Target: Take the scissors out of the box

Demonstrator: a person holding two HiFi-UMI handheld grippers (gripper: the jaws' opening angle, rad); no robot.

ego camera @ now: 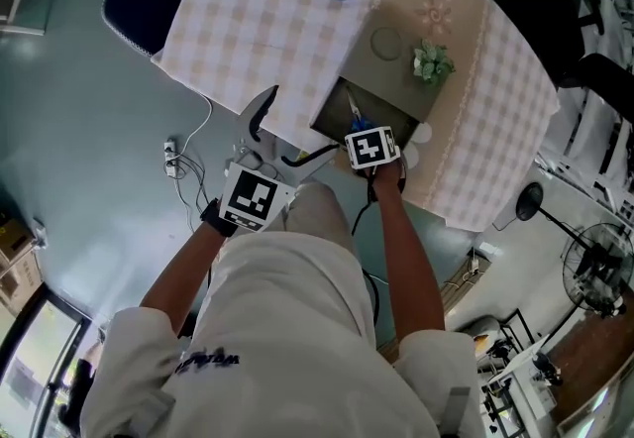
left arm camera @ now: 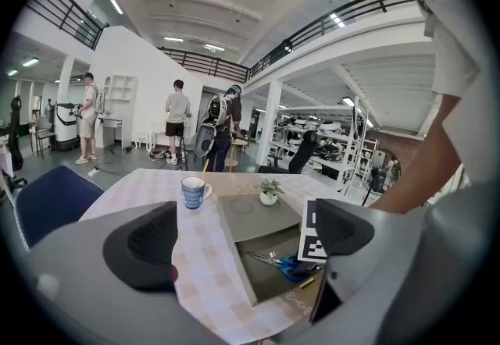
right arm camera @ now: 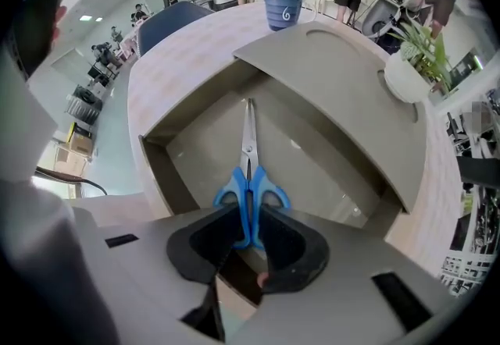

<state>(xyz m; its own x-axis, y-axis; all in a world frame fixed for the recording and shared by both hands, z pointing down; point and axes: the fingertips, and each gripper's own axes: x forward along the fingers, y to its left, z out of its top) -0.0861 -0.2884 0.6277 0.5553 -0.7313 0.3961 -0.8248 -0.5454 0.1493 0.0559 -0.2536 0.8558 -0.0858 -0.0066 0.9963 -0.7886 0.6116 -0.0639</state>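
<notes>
The right claw (right arm camera: 250, 232) points down into the open part of the grey box (right arm camera: 187, 156), its jaws drawn narrow and closed on the blue handles of the scissors (right arm camera: 248, 172). The dark pads (right arm camera: 293, 246) sit against either side of the handle loops. The closed steel blades run up the middle of the frame toward the edge of the lid (right arm camera: 336, 78), which covers the upper right part of the box. Whether the scissors rest on the box floor or are clear of it cannot be told. On the lid, at the right of the frame, stands a small potted plant (right arm camera: 414, 62) in a white pot. Beyond the box, at the top, a blue striped mug (right arm camera: 283, 8) with a stick in it stands on the bench (right arm camera: 180, 62), which wears a pale checked cloth. The left claw (left arm camera: 246, 236) hangs near the bench's lower edge, its jaws wide apart with nothing between them, looking across at the box. A dark blue chair (left arm camera: 51, 203) stands at the lower left, and people (left arm camera: 178, 121) stand in the hall far behind.
</notes>
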